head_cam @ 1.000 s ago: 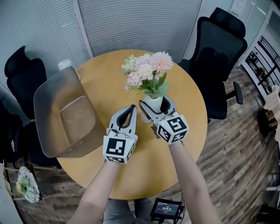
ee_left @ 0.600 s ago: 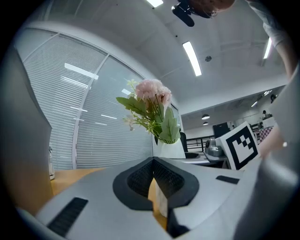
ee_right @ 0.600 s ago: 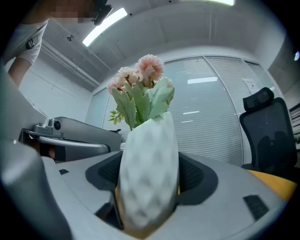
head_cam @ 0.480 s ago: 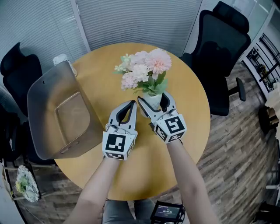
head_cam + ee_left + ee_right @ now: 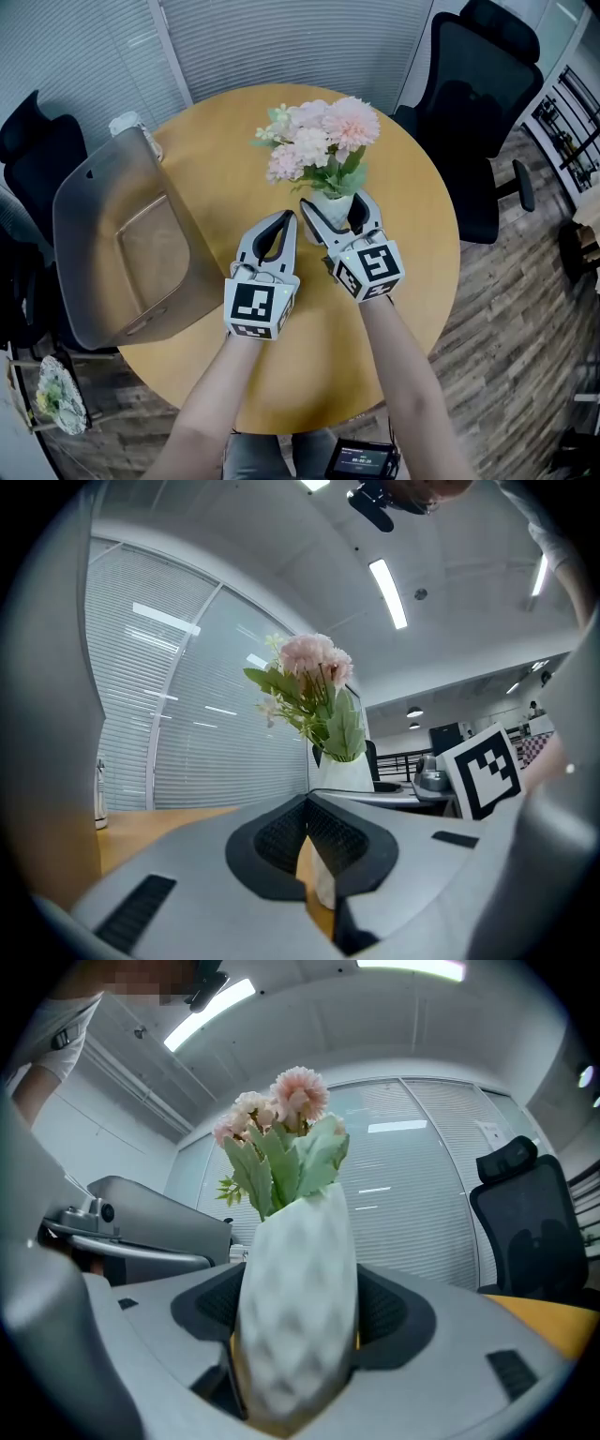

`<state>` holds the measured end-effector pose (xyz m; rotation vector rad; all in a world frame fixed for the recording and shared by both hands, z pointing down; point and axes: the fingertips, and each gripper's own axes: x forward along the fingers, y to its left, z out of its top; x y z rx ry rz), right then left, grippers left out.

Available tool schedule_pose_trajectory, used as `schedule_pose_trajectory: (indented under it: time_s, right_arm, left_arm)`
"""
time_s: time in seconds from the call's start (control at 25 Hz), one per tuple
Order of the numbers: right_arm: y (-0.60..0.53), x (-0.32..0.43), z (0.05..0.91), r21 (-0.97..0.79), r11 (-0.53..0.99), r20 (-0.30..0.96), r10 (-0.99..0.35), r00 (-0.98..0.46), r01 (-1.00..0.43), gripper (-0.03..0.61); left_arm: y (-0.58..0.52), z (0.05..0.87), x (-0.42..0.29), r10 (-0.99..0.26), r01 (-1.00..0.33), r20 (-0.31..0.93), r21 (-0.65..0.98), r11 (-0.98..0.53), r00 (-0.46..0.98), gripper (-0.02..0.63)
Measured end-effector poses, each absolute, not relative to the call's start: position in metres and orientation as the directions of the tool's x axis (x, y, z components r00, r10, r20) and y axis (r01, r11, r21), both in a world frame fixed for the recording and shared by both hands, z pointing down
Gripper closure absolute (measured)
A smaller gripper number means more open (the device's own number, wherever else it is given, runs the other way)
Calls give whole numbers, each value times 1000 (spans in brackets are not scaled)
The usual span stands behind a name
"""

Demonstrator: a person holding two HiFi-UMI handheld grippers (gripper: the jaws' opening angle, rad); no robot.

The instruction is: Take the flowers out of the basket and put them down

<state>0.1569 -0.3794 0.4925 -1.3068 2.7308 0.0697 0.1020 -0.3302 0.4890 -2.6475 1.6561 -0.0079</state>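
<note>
A white dimpled vase (image 5: pixel 331 207) with pink flowers and green leaves (image 5: pixel 319 141) is upright over the round wooden table (image 5: pixel 403 187), just right of its middle. My right gripper (image 5: pixel 334 214) is shut on the vase, one jaw on each side of its body. In the right gripper view the vase (image 5: pixel 295 1307) fills the gap of the right gripper (image 5: pixel 298 1335), with the flowers (image 5: pixel 281 1138) above. Whether its base touches the table I cannot tell. My left gripper (image 5: pixel 284 220) is shut and empty, just left of the vase. The grey basket (image 5: pixel 84 216) stands empty at the table's left.
Black office chairs stand at the back right (image 5: pixel 478 84) and back left (image 5: pixel 37 150). A small white object (image 5: pixel 124 123) sits behind the basket near the table's edge. A dark device (image 5: pixel 361 457) lies near the person's lap.
Both grippers and the held vase have come down a little toward the table. The right grip and the shut left jaws look the same.
</note>
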Motion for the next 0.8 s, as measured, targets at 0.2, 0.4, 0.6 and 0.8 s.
schedule_pose_trajectory:
  time_s: [0.2, 0.4, 0.6, 0.8]
  right_arm:
    - [-383, 157, 495, 12, 626, -126, -772, -622, -780, 225]
    - [-382, 155, 495, 98, 640, -113, -753, -648, -762, 225]
    - [-378, 151, 498, 82, 639, -110, -757, -644, -765, 225]
    - [-381, 150, 497, 82, 652, -102, -747, -657, -754, 225]
  left_arm:
    - [-335, 492, 105, -894, -894, -8, -15, -447, 447, 609]
    - [-338, 493, 110, -894, -894, -7, -16, -449, 449, 609]
    - [-333, 500, 105, -894, -894, -2, -7, -449, 449, 609]
    - [-338, 498, 107, -890, -890, 8, -5, -456, 456, 609]
